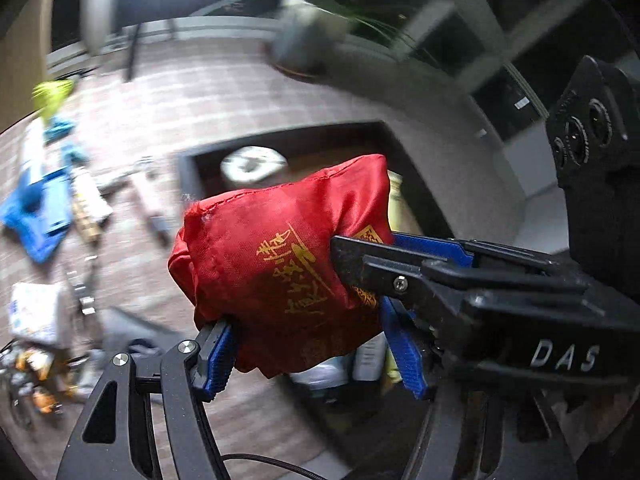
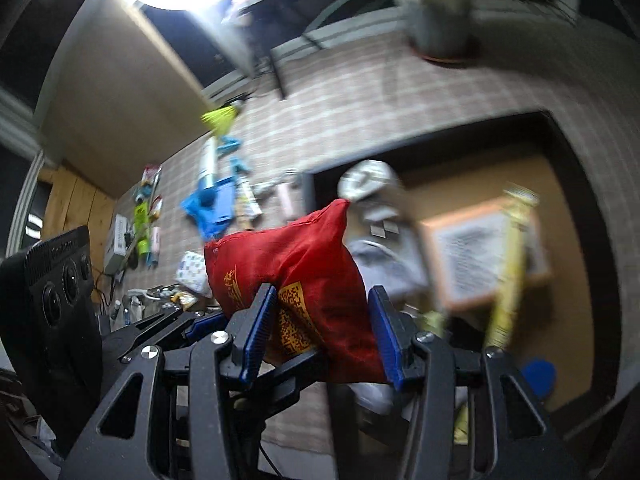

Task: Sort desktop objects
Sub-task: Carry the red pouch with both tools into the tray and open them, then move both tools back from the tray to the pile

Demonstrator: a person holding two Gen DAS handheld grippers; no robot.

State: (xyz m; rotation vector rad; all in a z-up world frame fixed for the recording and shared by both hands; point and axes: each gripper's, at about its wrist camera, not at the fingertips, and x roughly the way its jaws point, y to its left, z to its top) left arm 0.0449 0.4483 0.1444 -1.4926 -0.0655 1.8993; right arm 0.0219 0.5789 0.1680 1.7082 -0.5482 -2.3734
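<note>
A red fabric pouch point(image 1: 280, 256) with gold lettering hangs in the air, gripped from two sides. In the left wrist view my left gripper point(image 1: 310, 356) has its blue pads pressed on the pouch's lower part. My right gripper point(image 1: 360, 264) reaches in from the right and clamps its near edge. In the right wrist view the pouch point(image 2: 304, 264) sits between the right gripper's point(image 2: 320, 332) blue pads, and the left gripper point(image 2: 200, 322) shows at the lower left. Below the pouch lies a dark-rimmed open box point(image 2: 440, 126).
The box point(image 1: 280, 136) holds a white round item point(image 1: 252, 164), a framed sheet point(image 2: 484, 256) and a long yellow packet point(image 2: 512, 264). Loose items lie on the checked tabletop at left: a blue piece point(image 2: 212, 208), a yellow-green item point(image 2: 222, 118). A potted plant point(image 2: 440, 28) stands behind.
</note>
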